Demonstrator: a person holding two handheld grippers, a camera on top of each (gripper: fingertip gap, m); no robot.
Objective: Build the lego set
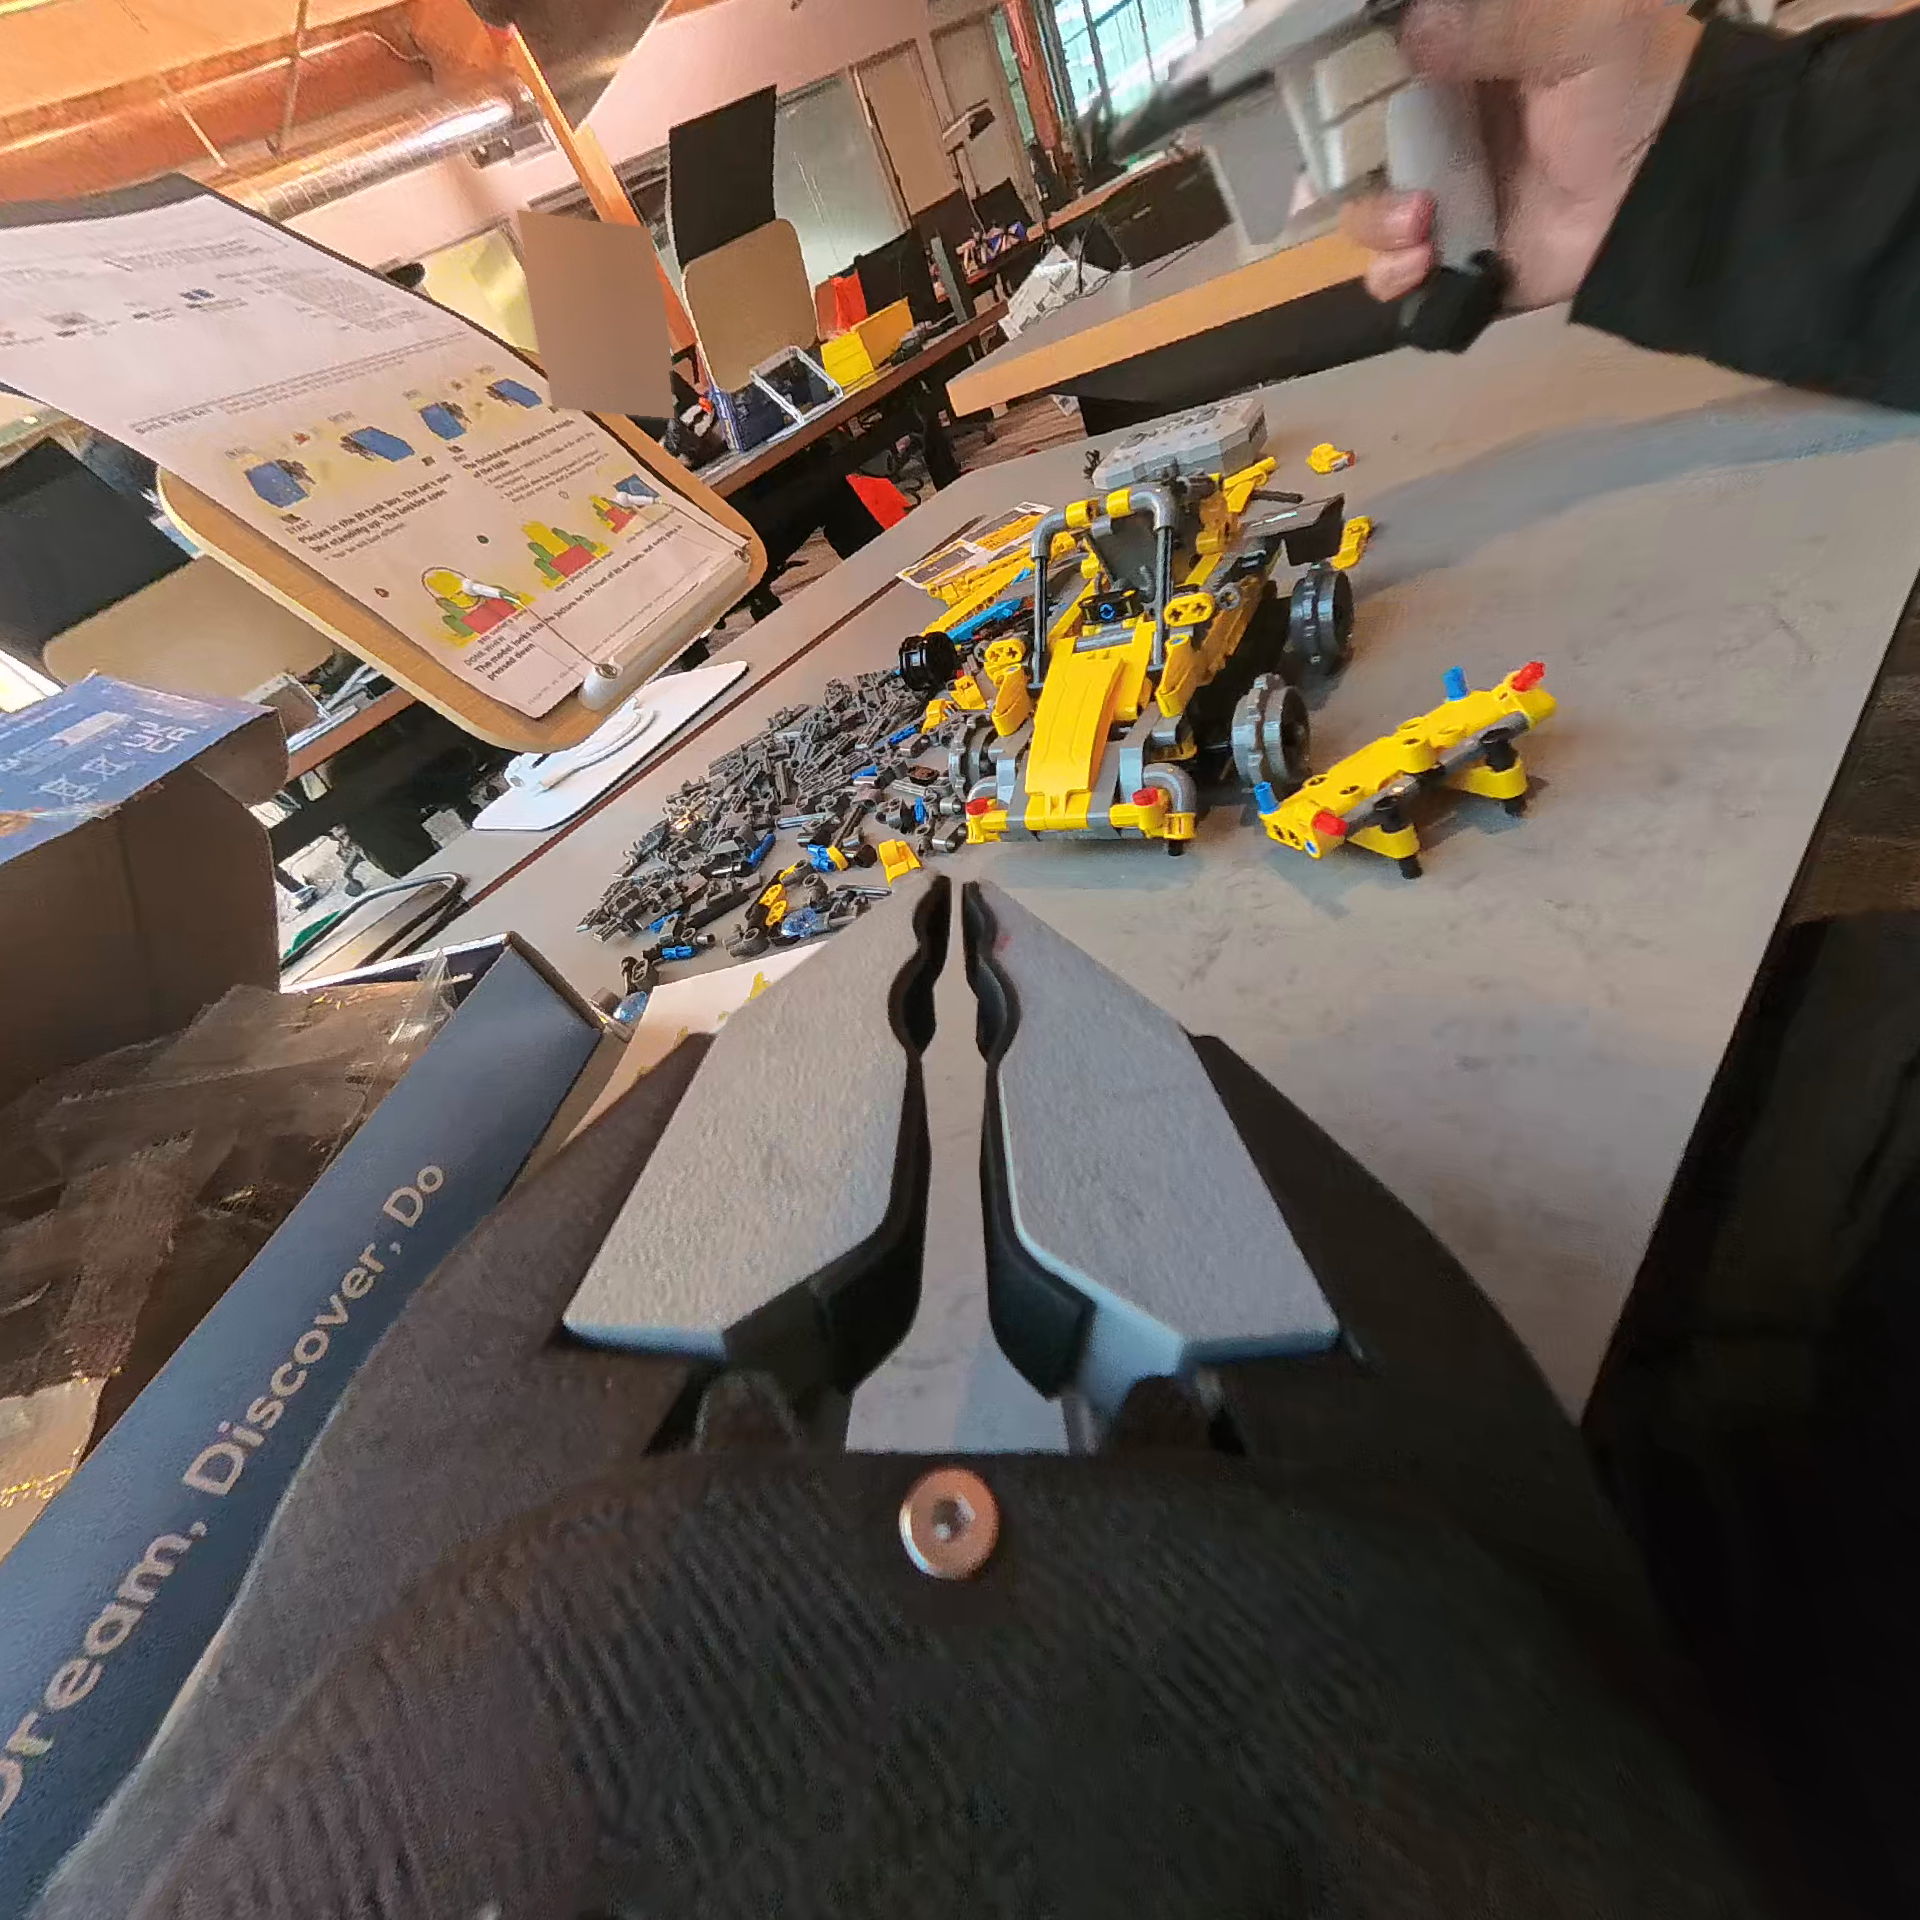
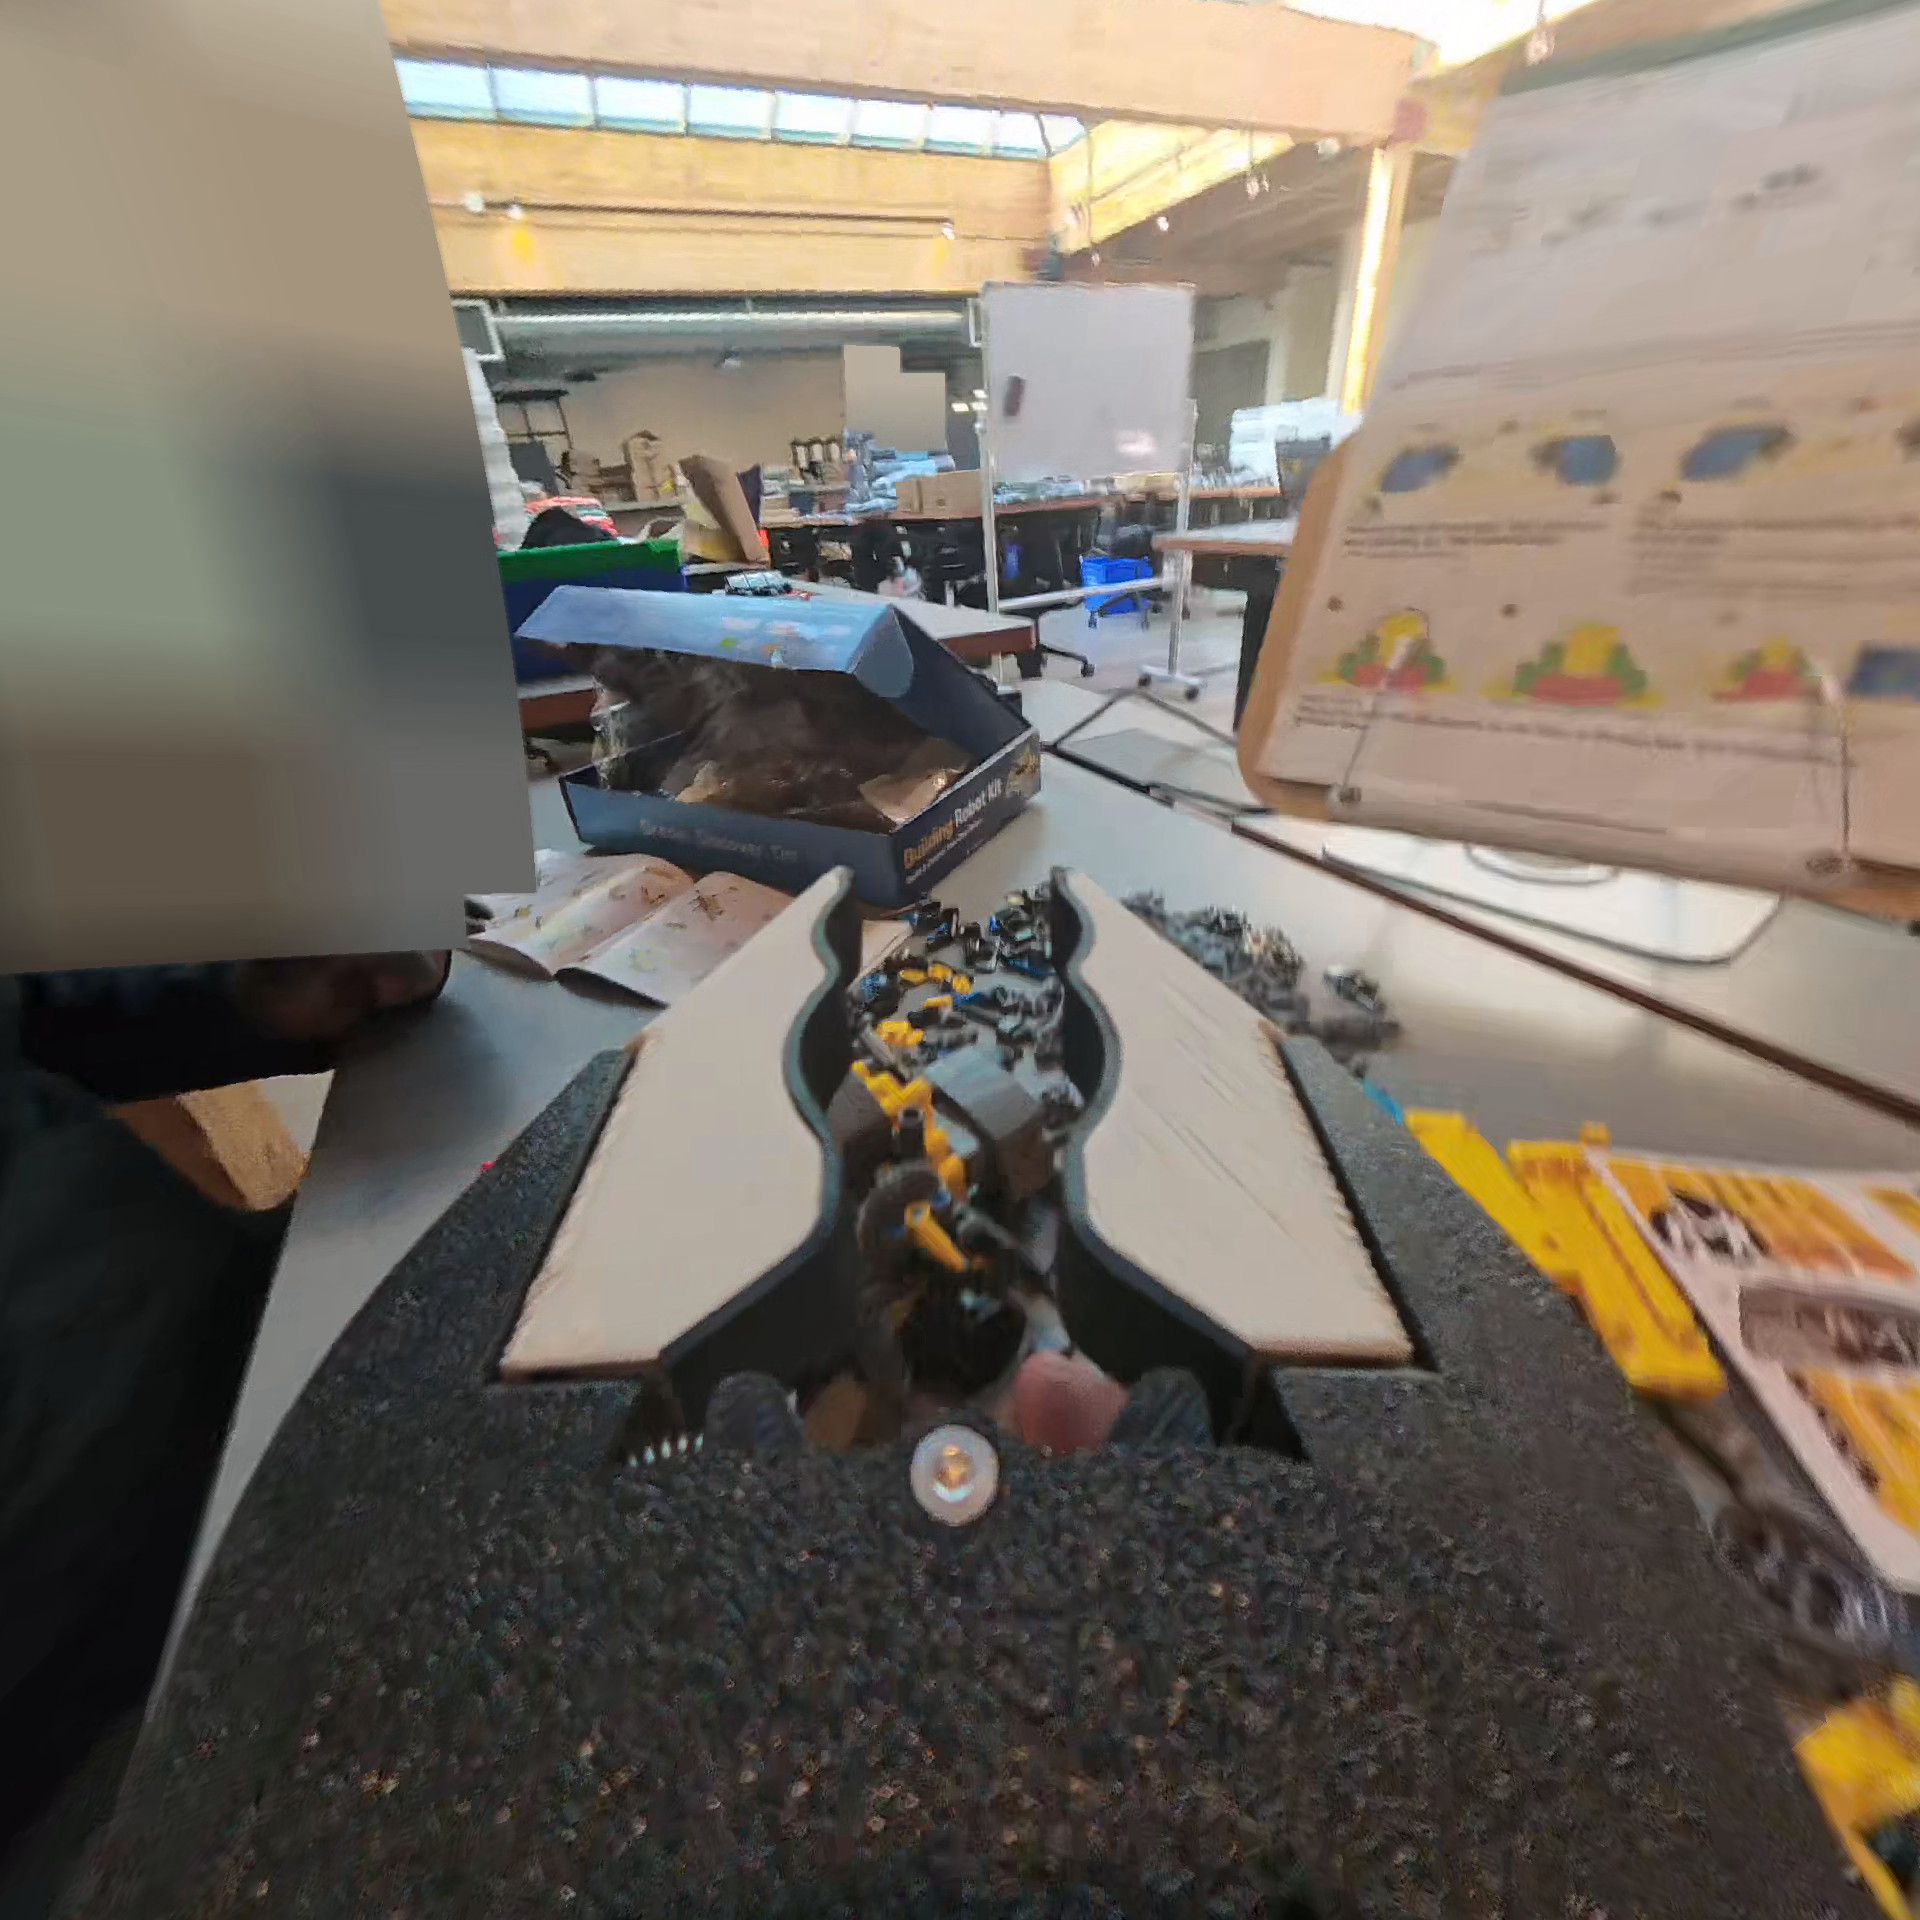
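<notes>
A yellow and grey brick-built vehicle [image 1: 1122, 675] stands on the grey table [image 1: 1455, 1039]. A smaller yellow sub-assembly [image 1: 1423, 769] lies to its right. A pile of small grey, black and blue parts [image 1: 769, 821] lies to its left. My left gripper [image 1: 956, 894] is shut and empty, low over the table just short of the pile. My right gripper [image 2: 951, 894] is open. The vehicle [image 2: 935, 1164] shows blurred in the gap between its fingers, with loose parts [image 2: 997, 956] beyond. I cannot tell if it touches the vehicle. A hand [image 1: 1475, 197] holds its handle above the vehicle.
An instruction sheet on a wooden stand [image 1: 416, 468] rises at the left and also shows in the right wrist view [image 2: 1610, 623]. An open blue box [image 2: 810, 748] with plastic bags sits by the left gripper. An open booklet [image 2: 623, 925] and a yellow printed sheet [image 2: 1766, 1299] lie on the table. Tip to tip, the grippers are about 30 cm apart.
</notes>
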